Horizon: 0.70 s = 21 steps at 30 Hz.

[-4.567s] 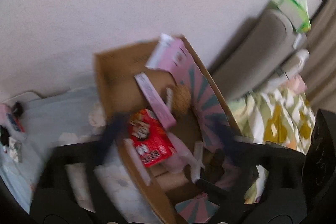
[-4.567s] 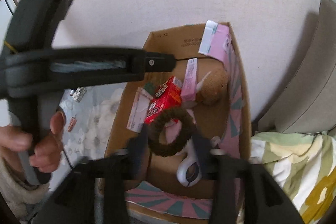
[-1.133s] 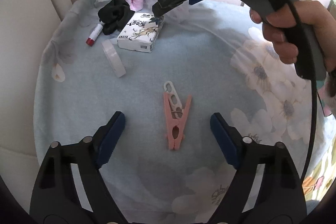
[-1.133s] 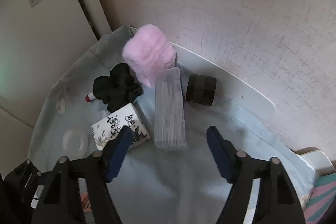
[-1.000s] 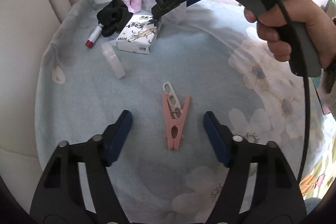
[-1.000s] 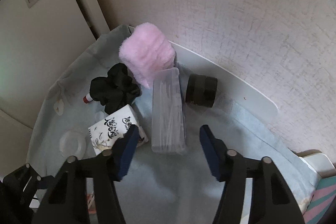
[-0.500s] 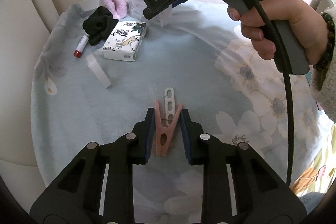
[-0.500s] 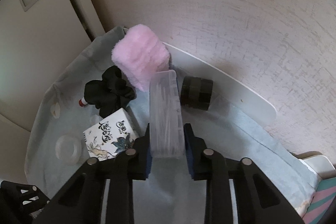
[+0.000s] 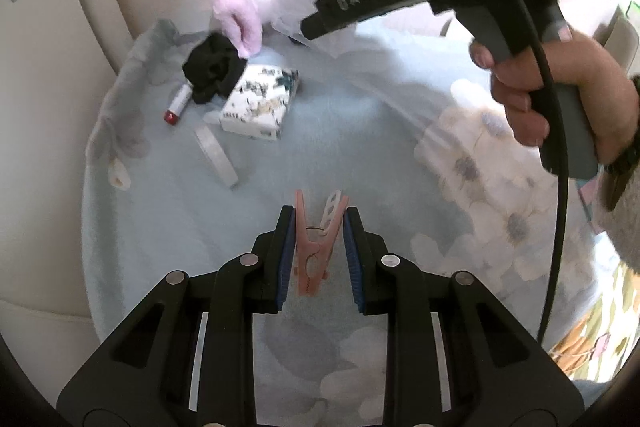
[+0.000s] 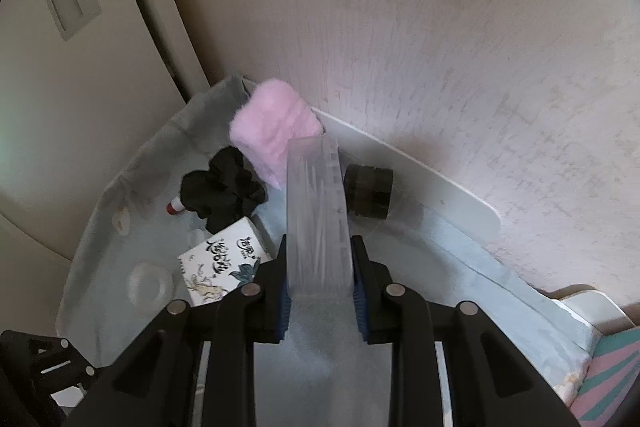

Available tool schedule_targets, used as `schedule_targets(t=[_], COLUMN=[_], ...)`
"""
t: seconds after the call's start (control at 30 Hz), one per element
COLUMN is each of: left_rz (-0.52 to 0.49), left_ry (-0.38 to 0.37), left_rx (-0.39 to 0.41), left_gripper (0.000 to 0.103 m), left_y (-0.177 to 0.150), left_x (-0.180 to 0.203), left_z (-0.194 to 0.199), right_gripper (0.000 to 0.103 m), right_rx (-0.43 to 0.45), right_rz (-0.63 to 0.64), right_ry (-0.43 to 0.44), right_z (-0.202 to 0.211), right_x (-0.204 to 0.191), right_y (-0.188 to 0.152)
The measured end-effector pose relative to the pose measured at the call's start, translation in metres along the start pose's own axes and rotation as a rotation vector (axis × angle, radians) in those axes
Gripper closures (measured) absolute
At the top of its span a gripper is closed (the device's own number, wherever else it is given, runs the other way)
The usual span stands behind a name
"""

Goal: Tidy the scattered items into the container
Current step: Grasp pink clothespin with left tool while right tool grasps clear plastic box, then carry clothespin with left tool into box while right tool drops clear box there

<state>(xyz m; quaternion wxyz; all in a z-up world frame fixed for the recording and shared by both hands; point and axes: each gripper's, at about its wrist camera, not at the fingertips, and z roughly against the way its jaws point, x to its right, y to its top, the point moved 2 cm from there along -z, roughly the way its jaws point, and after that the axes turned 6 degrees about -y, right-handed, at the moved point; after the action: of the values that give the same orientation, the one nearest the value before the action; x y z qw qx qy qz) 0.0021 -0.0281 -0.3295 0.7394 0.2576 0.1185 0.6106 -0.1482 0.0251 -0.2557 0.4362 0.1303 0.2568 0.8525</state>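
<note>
Left gripper (image 9: 319,227) pinched on pink clothespin (image 9: 314,255), peg's long axis running forward between the pads, while right gripper (image 10: 318,267) clamps clear plastic box (image 10: 318,215) lengthwise above the blue floral cloth (image 9: 360,131); container barely in view, likely off right.

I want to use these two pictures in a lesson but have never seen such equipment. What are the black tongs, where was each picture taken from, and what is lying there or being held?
No robot here: a person holds hand-held tongs in each hand, and each carries a camera looking along its two fingers.

Left-hand camera: the left tongs are shut on a pink clothes peg. The person's right hand shows too.

Right-hand camera: the right tongs are shut on a clear plastic box.

On the flowered blue cloth lie a pink fluffy item, a black scrunchie, a printed tissue pack, a red-capped tube, a clear tape roll and a dark jar.
</note>
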Motion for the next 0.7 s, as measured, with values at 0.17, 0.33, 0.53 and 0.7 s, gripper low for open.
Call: schedule_targets(t=[0.17,0.33,0.53,0.7], left_rz=[0.021,0.043,0.021,-0.068], left_ry=[0.0,-0.009,-0.013,-0.076], left_rx=[0.029,0.066,0.11,0.157], left_gripper=[0.081,0.081,0.081,0.081], left_y=[0.012,0.047,0.076,0.108], left_x=[-0.021,-0.037,-0.01,0.032], left_z=[0.029,0.074,0.107,0.128], right_gripper=[0.079,0.079,0.079,0.079], right_rx=[0.036,0.086,0.154,0.21], right_rz=[-0.029,-0.07,-0.142,-0.194], right_ry=[0.003,-0.008,-0.041,-0.132], right_z=[0.035,0.087,0.157,0.219], right_x=[0.004,0.029,0.053,0.093], right_y=[0.005,0.008,-0.007,-0.034])
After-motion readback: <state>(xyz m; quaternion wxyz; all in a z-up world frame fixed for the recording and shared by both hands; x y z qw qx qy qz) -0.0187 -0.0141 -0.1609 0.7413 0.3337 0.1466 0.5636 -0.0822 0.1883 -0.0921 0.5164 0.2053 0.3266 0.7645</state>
